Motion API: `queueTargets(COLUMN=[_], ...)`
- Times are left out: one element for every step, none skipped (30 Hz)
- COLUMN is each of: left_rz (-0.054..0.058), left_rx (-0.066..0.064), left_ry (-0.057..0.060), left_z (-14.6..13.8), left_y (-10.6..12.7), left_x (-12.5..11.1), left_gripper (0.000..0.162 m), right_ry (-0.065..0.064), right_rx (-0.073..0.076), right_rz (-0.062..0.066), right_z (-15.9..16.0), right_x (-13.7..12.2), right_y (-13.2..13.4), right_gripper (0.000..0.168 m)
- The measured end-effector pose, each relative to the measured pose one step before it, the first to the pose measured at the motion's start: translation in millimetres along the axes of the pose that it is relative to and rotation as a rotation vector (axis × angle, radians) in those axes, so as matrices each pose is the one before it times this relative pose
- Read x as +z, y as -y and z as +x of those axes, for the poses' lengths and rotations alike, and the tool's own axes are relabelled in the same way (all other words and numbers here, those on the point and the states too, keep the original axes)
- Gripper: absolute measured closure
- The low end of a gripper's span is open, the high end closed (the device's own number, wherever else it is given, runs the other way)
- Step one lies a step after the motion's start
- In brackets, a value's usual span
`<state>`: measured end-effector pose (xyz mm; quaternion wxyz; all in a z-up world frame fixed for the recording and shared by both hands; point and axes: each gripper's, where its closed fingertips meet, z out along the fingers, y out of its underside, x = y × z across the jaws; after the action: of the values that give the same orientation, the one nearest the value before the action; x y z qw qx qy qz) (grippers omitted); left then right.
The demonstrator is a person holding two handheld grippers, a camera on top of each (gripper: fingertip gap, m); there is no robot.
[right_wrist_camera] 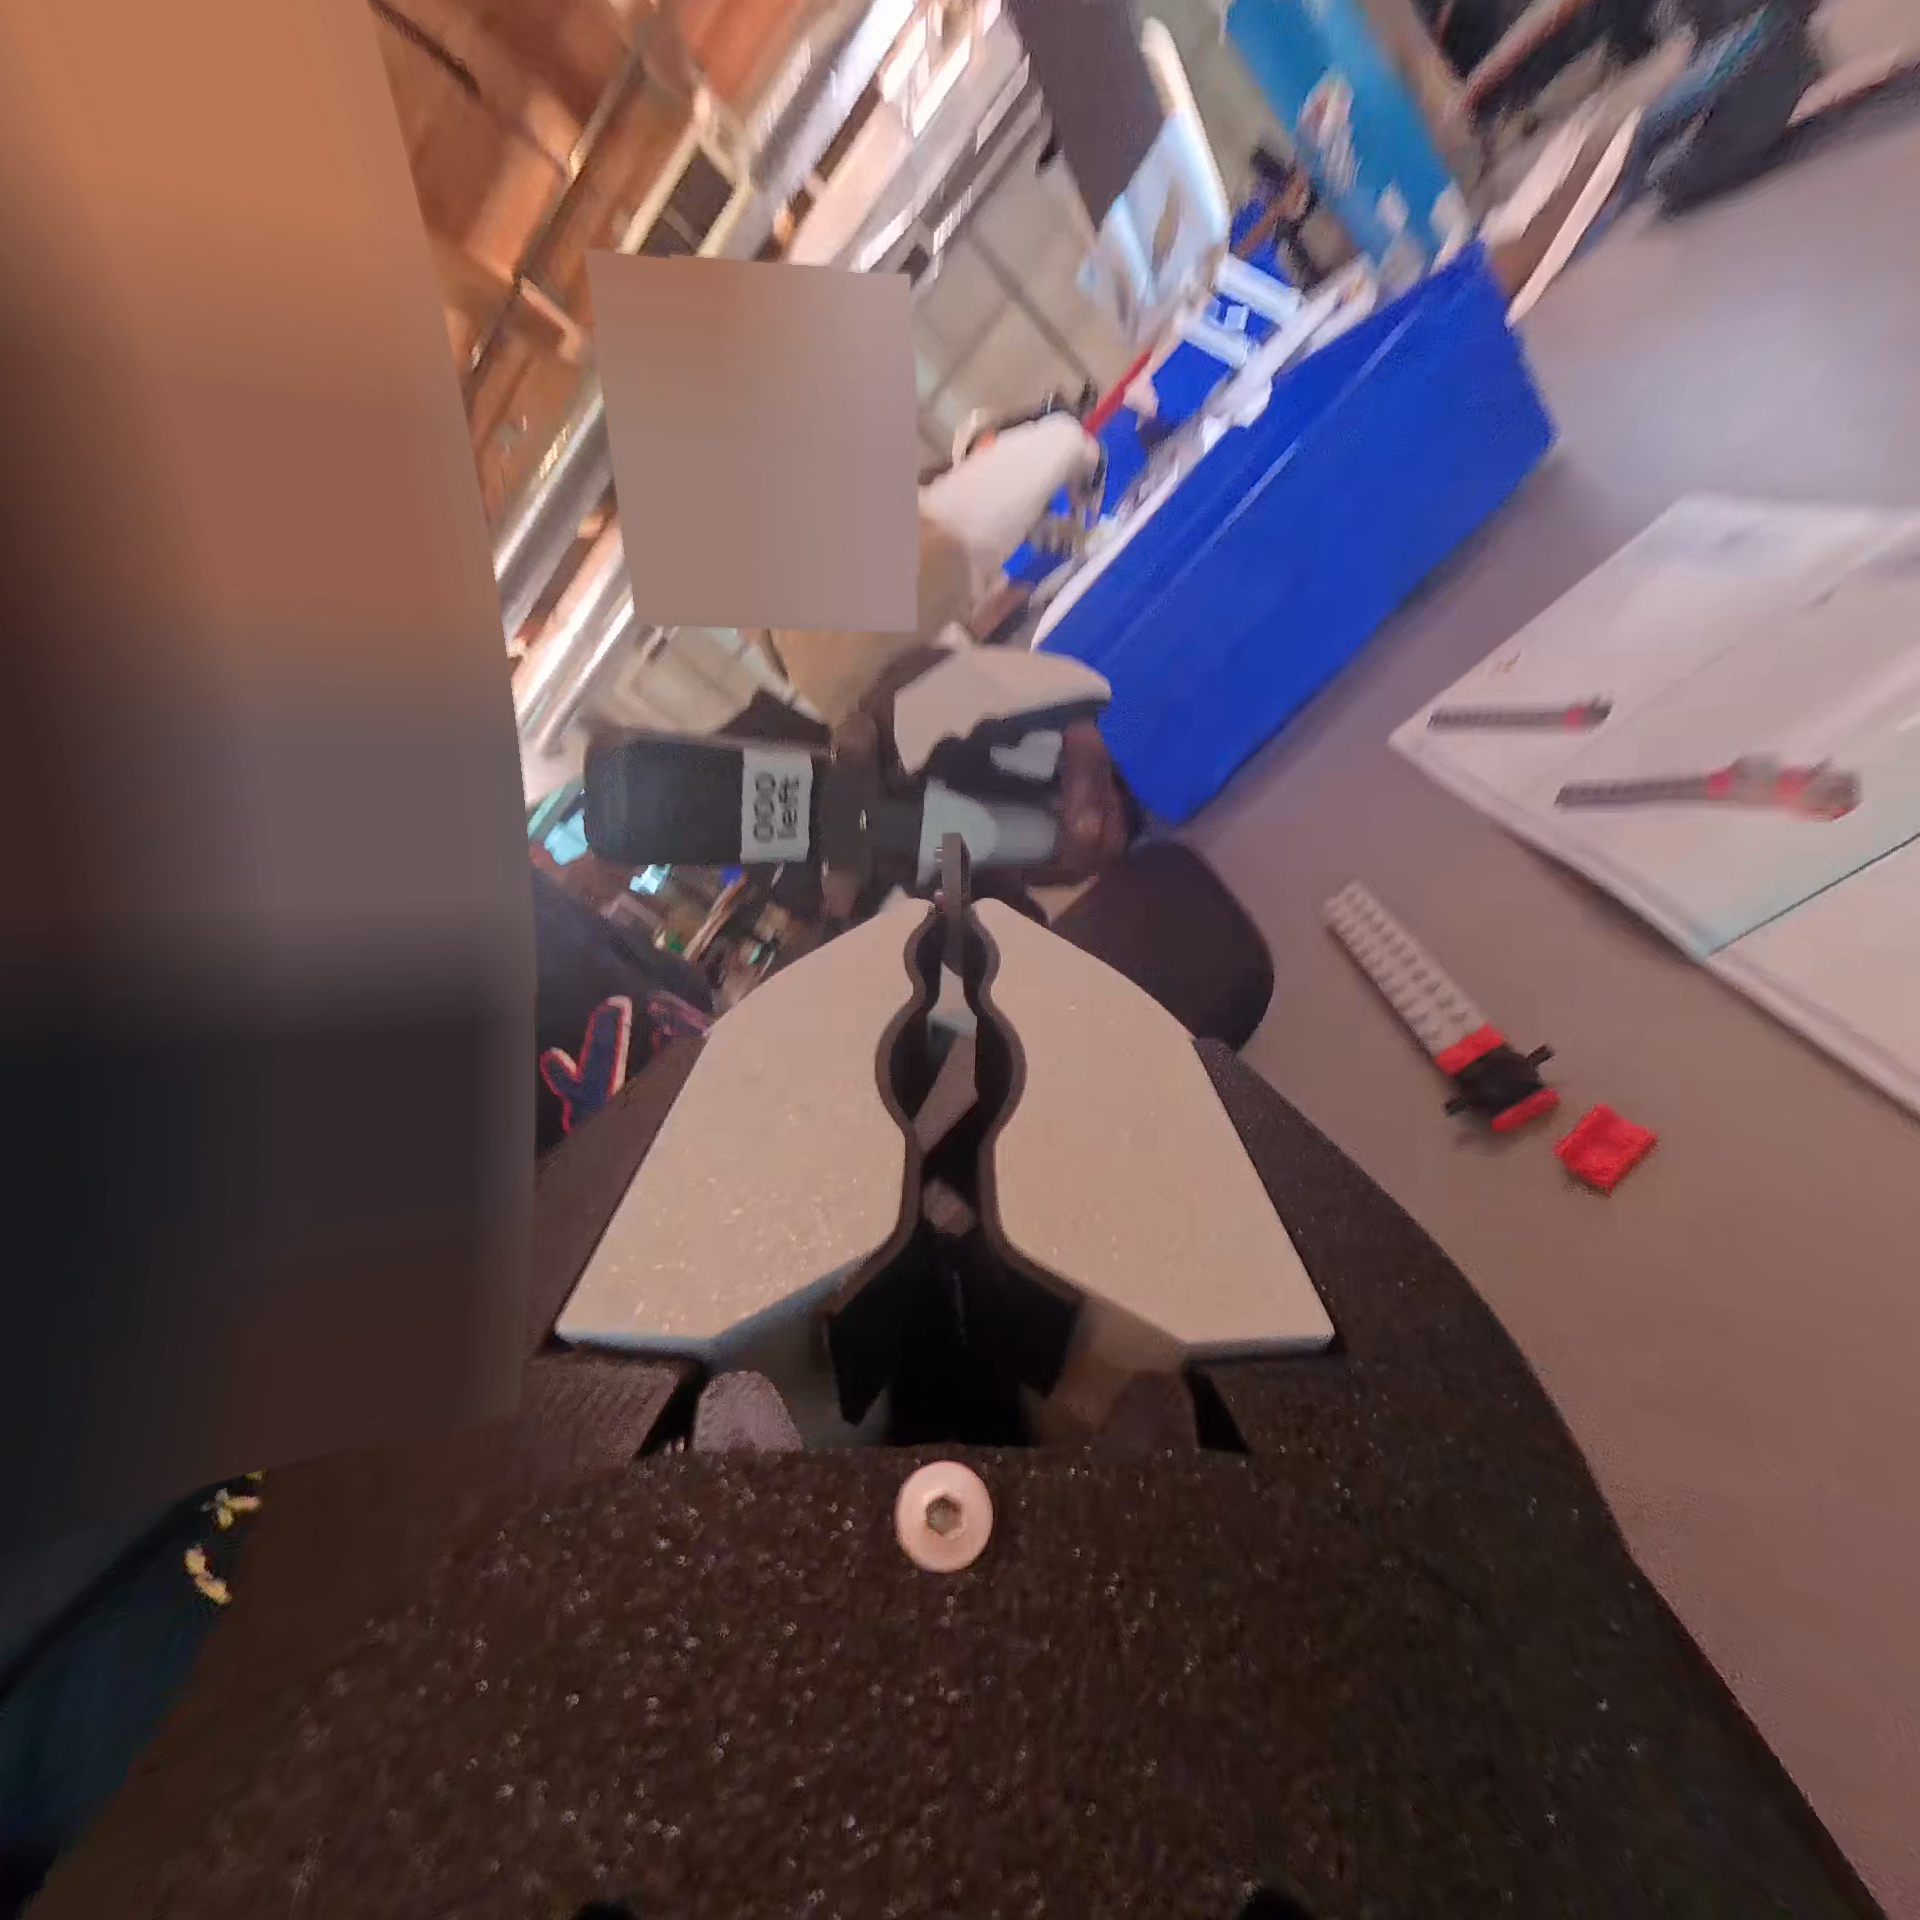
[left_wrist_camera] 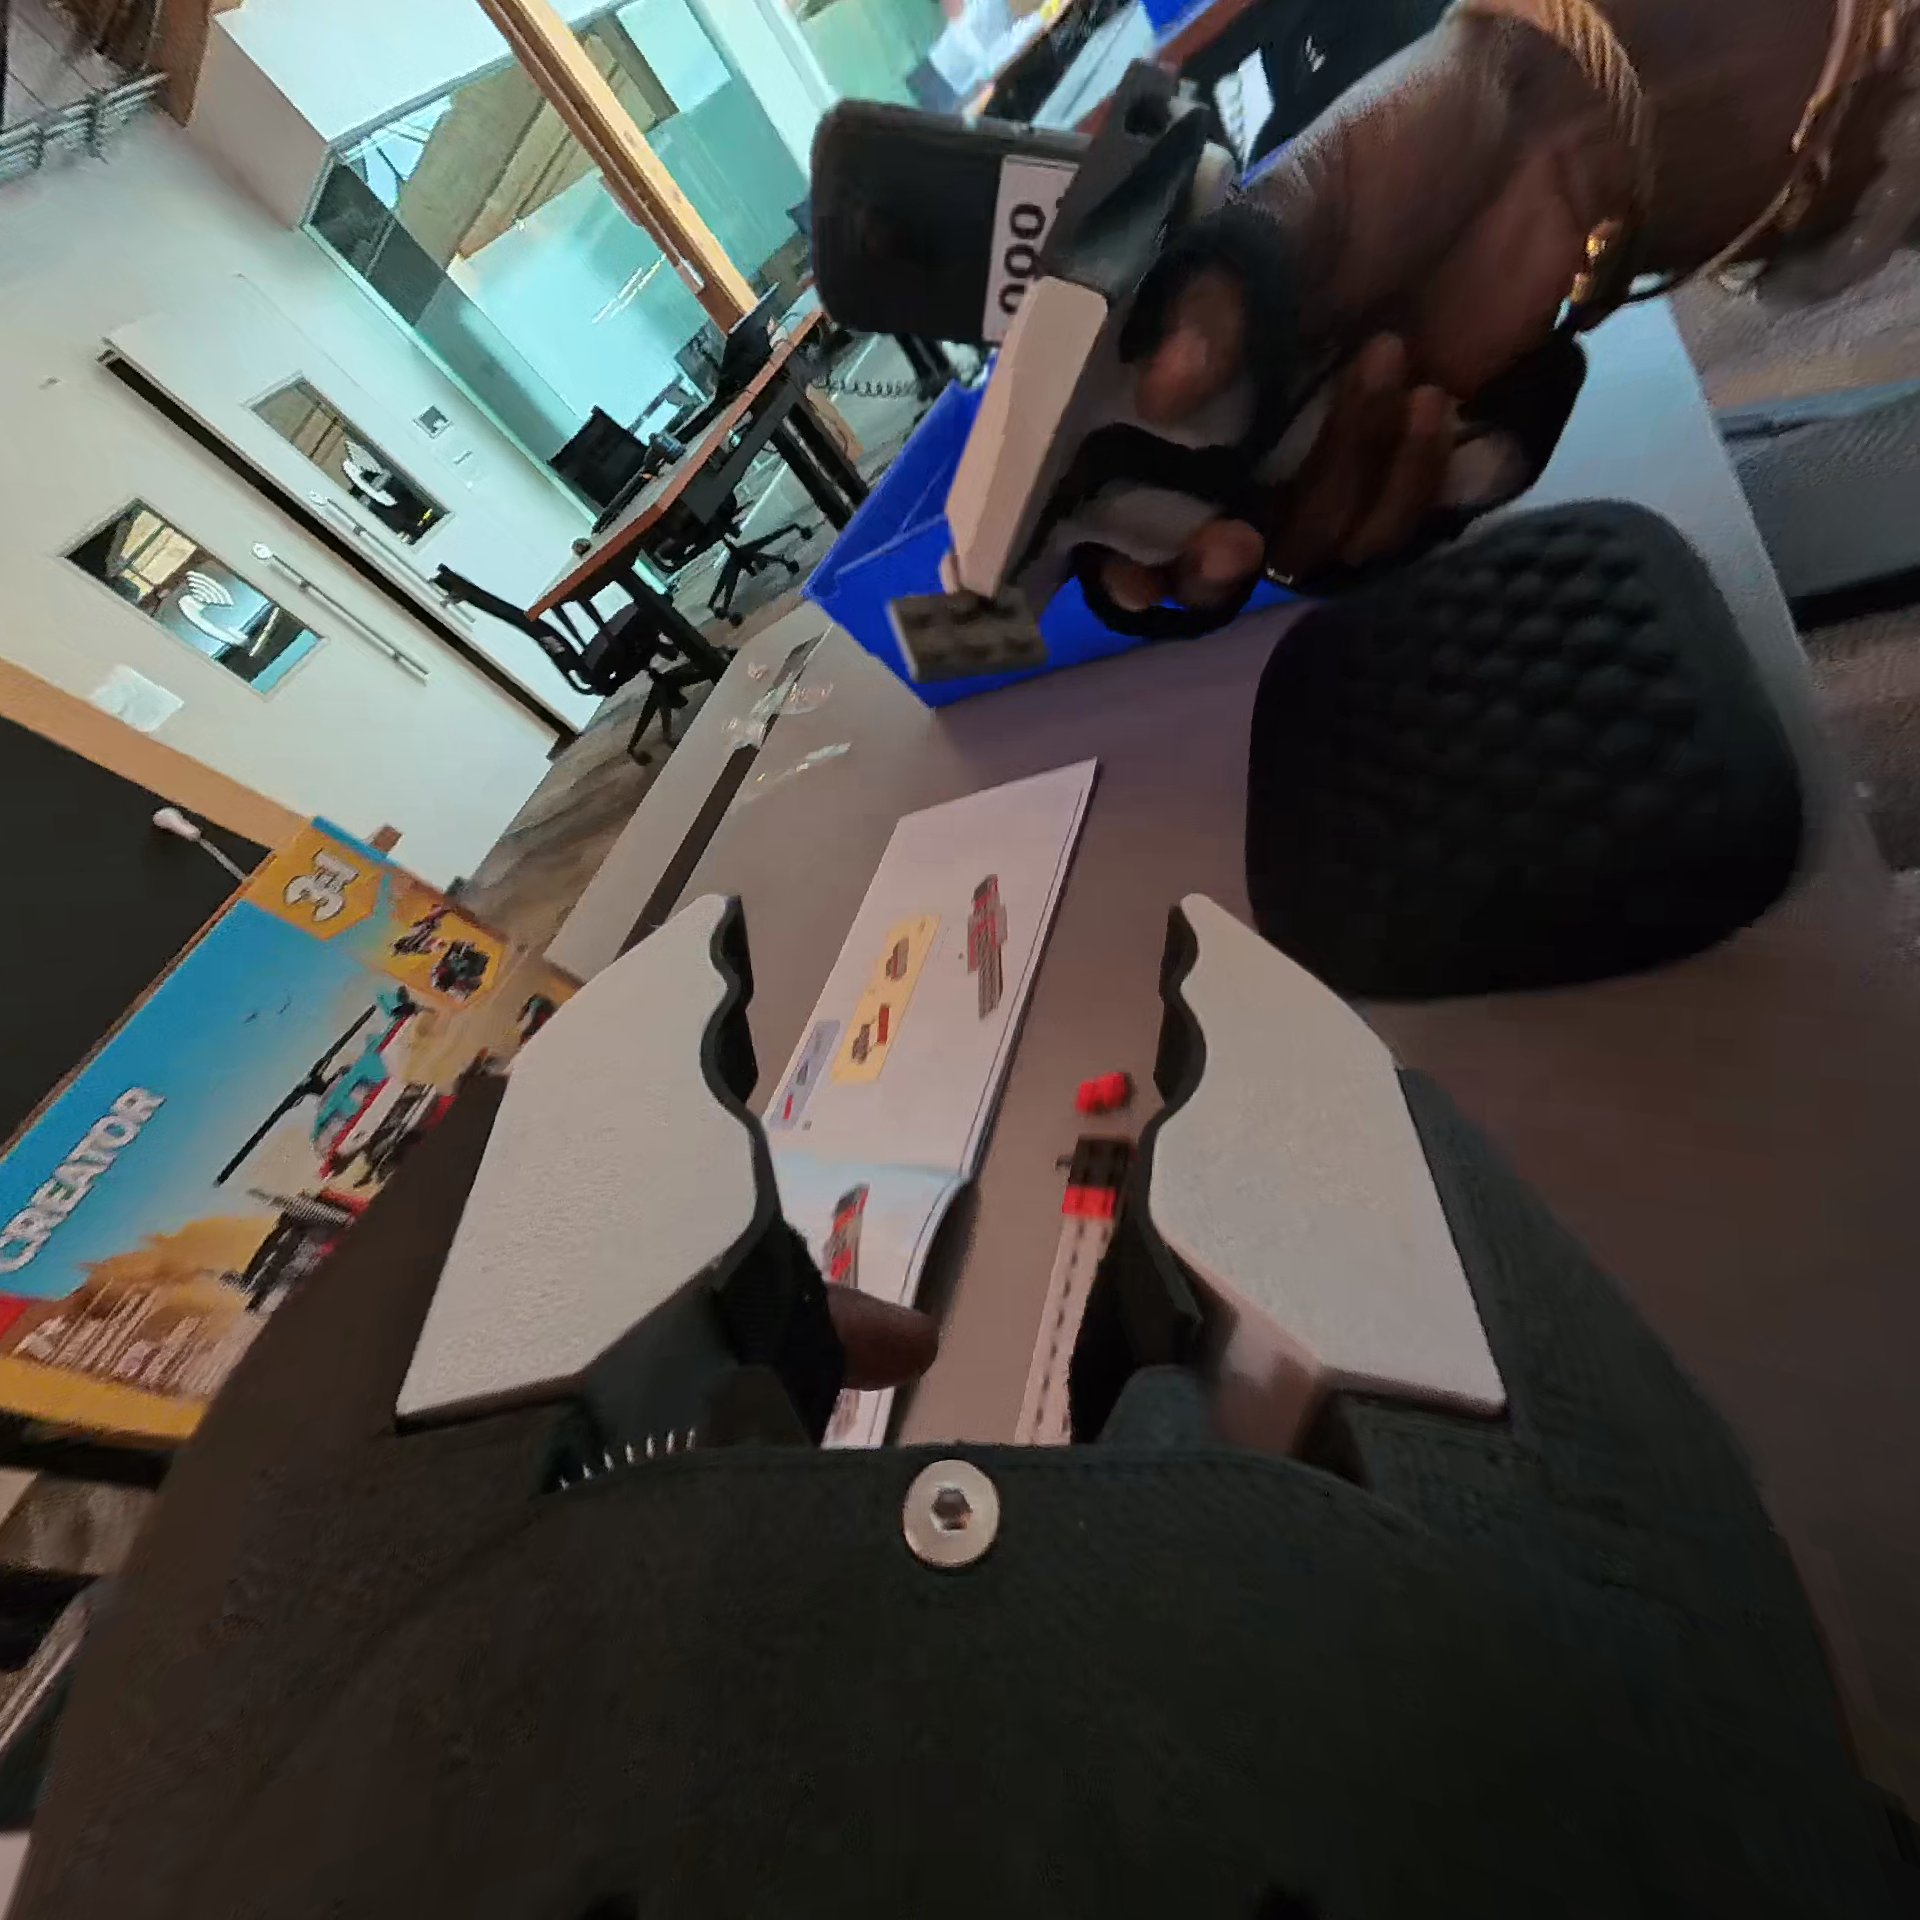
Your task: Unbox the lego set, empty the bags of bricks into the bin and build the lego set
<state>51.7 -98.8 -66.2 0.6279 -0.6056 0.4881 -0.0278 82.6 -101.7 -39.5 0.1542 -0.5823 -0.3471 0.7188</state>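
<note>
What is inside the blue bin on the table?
In the right wrist view the blue bin shows blurred white pieces above its rim, too smeared to identify. In the left wrist view the right gripper, shut on a dark plate, covers its inside.

Table layout
Booklet (left_wrist_camera: 951,966) lies between box (left_wrist_camera: 197,1132) and part-built strip (right_wrist_camera: 1439,997); loose brick (right_wrist_camera: 1603,1145) just beside strip; bin (right_wrist_camera: 1309,540) behind.

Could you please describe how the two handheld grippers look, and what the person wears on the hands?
Each gripper, left and right, has two pale grey fingers with wavy black inner edges on a rough black body, joined by one silver screw. A black camera block with a white sticker sits on top of the right one. The hand wears a black fingerless glove and a gold-coloured bracelet.
</note>
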Motion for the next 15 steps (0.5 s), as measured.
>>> queueTargets(left_rz=[-0.0133, -0.0056, 0.0014, 0.0043, 0.0028, 0.0027, 0.0047, 0.0054, 0.0033, 0.0006, -0.0001, -0.0007, -0.0023, -0.0040, -0.0076], left_rx=[0.0063, 0.0029, 0.0023, -0.0003, -0.0044, -0.0063, -0.0069, -0.0058, -0.0038, -0.0028, -0.0039, -0.0065, -0.0080, -0.0068, -0.0052], left_ry=[-0.0016, -0.0067, -0.0083, -0.0077, -0.0080, -0.0083, -0.0075, -0.0048, -0.0008, 0.0028, 0.0045, 0.0042, 0.0032, 0.0034, 0.0078], left_z=[-1.01, -0.79, -0.74, -0.94, -1.02, -0.79, -0.44, -0.38, -0.36, -0.42, -0.33, -0.12, 0.14, 0.25, -0.44], left_y=[-4.47, -3.10, -1.86, -1.39, -1.23, -0.86, -0.30, -0.15, -0.52, -1.05, -1.49, -1.71, -1.83, -1.76, -2.09], left_x=[-5.87, -4.92, -3.94, -2.94, -1.80, -1.11, -0.64, -0.41, -0.39, -0.63, -0.72, -0.81, -0.71, -0.80, -1.01], left_gripper=[0.088, 0.089, 0.092, 0.095, 0.098, 0.099, 0.100, 0.100, 0.100, 0.100, 0.100, 0.100, 0.100, 0.100, 0.100], right_ry=[0.0102, 0.0063, 0.0001, -0.0031, -0.0020, -0.0007, -0.0004, 0.0001, -0.0013, -0.0041, -0.0079, -0.0102, -0.0122, -0.0220, -0.0445], right_rx=[0.0170, 0.0131, 0.0079, 0.0029, -0.0004, -0.0002, 0.0007, 0.0019, 0.0010, -0.0035, -0.0039, -0.0045, -0.0061, -0.0125, -0.0336], right_rz=[-0.0537, -0.0523, -0.0513, -0.0529, -0.0520, -0.0444, -0.0314, -0.0180, -0.0084, -0.0028, 0.0030, 0.0085, 0.0108, 0.0115, 0.0167], right_z=[2.65, 2.48, 2.53, 2.46, 1.68, 1.25, 0.92, 0.76, 0.65, 0.82, 1.09, 1.17, 0.71, 0.58, 0.67], right_x=[4.70, 3.83, 3.26, 3.14, 3.15, 3.02, 2.66, 1.90, 0.98, 0.05, -0.51, -0.94, -1.62, -2.58, -4.97], right_y=[-6.68, -4.96, -3.70, -3.26, -2.99, -1.86, -0.24, 1.13, 1.97, 1.95, 2.01, 2.05, 1.78, 1.68, 2.78], right_gripper=[0.165, 0.165, 0.165, 0.165, 0.165, 0.165, 0.165, 0.165, 0.165, 0.165, 0.165, 0.165, 0.165, 0.165, 0.165])
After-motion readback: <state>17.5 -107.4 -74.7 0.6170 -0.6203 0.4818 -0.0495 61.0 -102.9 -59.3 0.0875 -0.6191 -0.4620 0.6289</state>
